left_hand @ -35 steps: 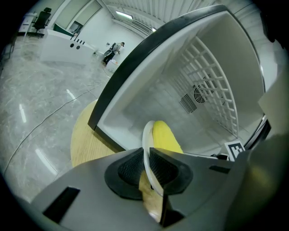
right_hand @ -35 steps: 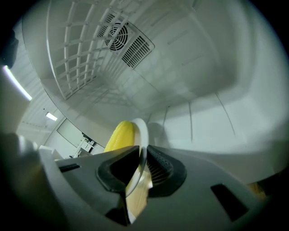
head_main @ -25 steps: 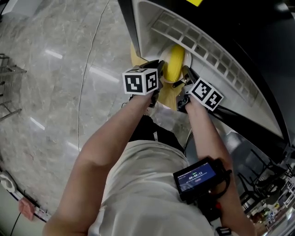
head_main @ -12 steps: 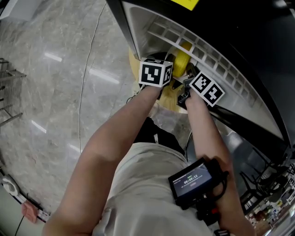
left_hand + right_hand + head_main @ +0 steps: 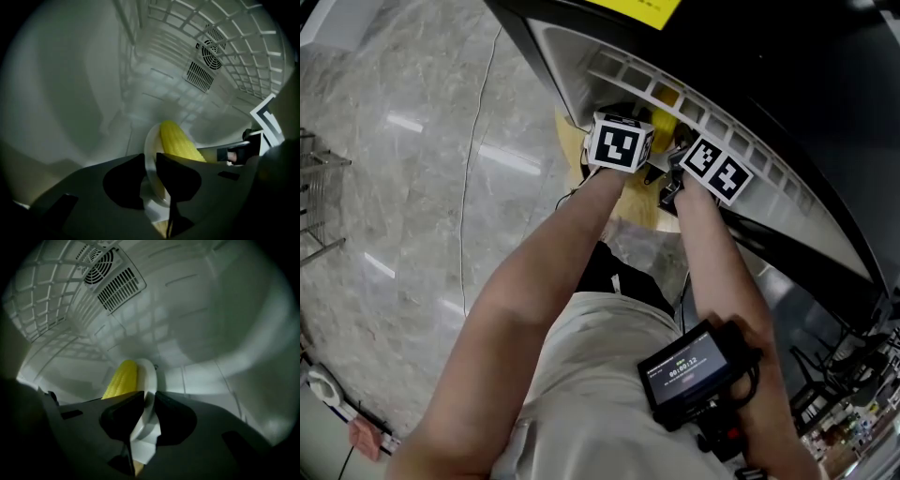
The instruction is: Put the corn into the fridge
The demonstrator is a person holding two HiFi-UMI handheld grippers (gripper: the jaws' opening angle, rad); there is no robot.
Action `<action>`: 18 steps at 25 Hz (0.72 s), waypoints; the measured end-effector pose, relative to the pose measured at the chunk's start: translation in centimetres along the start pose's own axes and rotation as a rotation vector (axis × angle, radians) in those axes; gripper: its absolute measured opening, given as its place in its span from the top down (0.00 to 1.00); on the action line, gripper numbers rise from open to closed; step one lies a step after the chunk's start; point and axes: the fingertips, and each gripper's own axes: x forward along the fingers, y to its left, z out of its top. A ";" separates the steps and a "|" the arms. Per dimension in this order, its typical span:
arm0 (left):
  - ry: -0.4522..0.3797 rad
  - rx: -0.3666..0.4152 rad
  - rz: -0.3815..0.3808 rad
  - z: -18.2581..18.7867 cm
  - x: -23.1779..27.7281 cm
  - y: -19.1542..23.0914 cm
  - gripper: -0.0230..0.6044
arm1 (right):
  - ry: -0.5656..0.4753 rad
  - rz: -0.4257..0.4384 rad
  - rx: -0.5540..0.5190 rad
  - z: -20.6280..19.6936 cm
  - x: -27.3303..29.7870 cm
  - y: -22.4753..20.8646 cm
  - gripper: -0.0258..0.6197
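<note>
A yellow corn cob (image 5: 178,143) lies on a white plate (image 5: 151,150) inside the white fridge compartment. My left gripper (image 5: 149,180) has the plate's rim between its pads; its jaws have just been opening, and the rim still fills the gap. My right gripper (image 5: 146,416) is shut on the opposite rim of the plate (image 5: 147,376), with the corn (image 5: 121,379) just beyond it. From the head view, both grippers (image 5: 642,161) (image 5: 673,178) reach under the fridge's wire shelf, where only a bit of the corn (image 5: 666,120) shows.
A white grid shelf (image 5: 722,131) hangs over the plate. A round fan vent (image 5: 206,47) sits on the fridge's back wall. A tan round surface (image 5: 633,202) lies below the grippers. Marble floor (image 5: 412,187) spreads to the left.
Both grippers have carried the plate and corn further in under the shelf grid, which now hides most of the cob. The left gripper's marker cube has rolled.
</note>
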 end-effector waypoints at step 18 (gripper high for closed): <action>-0.006 0.113 0.036 -0.7 -1.0 0.4 0.76 | -0.059 -0.024 -0.012 -0.2 -1.4 -1.4 0.82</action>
